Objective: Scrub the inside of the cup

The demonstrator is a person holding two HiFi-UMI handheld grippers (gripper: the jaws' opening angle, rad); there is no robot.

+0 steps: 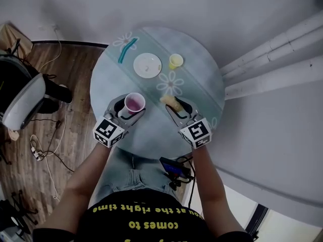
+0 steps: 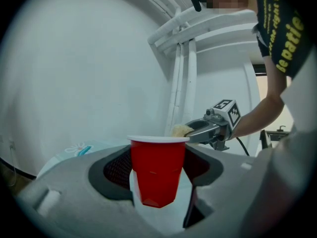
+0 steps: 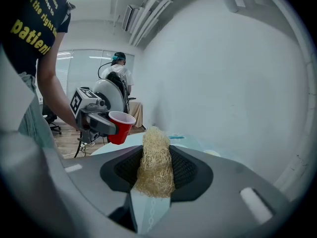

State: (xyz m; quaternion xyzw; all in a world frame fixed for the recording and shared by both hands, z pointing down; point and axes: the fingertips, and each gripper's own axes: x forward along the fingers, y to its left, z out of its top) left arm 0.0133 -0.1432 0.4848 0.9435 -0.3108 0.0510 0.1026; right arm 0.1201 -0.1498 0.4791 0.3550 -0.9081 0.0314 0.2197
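Note:
A red plastic cup with a white rim stands upright between the jaws of my left gripper, which is shut on it above the round table. In the left gripper view the cup fills the middle, held by its sides. My right gripper is shut on a pale yellow fibrous scrubber, seen close up in the right gripper view as a straw-coloured wad. The scrubber sits to the right of the cup, apart from it. The cup also shows at the left of the right gripper view.
On the table's far side lie a white plate, a small yellow cup and a teal brush-like item. A chair and cables stand on the wood floor at left. White pipes run along the wall at right.

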